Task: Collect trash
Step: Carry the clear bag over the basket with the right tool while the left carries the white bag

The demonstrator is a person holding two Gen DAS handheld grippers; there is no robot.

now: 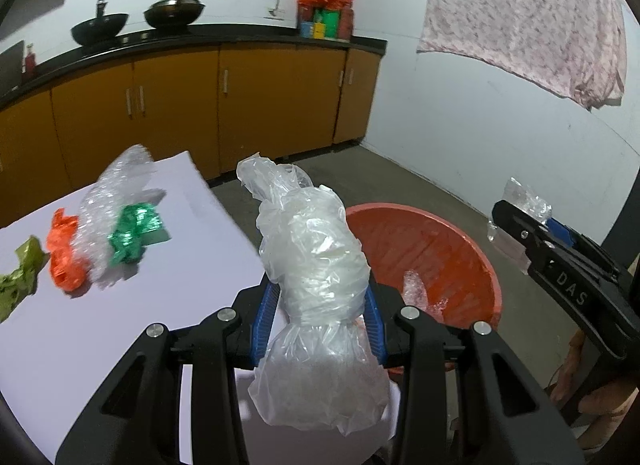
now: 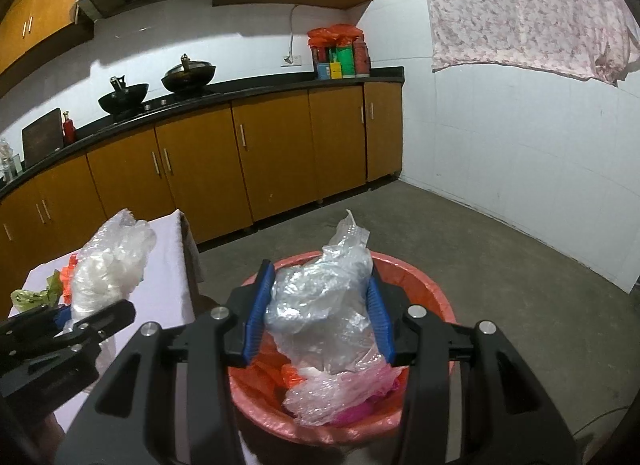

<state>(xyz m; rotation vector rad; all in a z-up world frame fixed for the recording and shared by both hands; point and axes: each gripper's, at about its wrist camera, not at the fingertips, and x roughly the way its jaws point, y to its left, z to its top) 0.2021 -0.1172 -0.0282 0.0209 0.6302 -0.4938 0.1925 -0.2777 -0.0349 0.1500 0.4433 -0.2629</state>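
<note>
**Both hands full of plastic**

My left gripper has its jaws squeezed on a clear plastic bag. The bag is crumpled and sticks up between the blue pads. It hangs over the near right edge of the white tabletop, just beside the red bin.

My right gripper has its jaws closed on a wad of clear plastic wrap. I hold it right above the red bin. The bin sits on the floor to the right of the tabletop. It has a red liner and there is more clear plastic and some pink scraps down in it.

More trash lies on the far left part of the tabletop. There is a piece of bubble wrap, a green foil wrapper, an orange wrapper and a yellow-green wrapper. They lie close together, and the bubble wrap lies over the green and orange ones.
</note>
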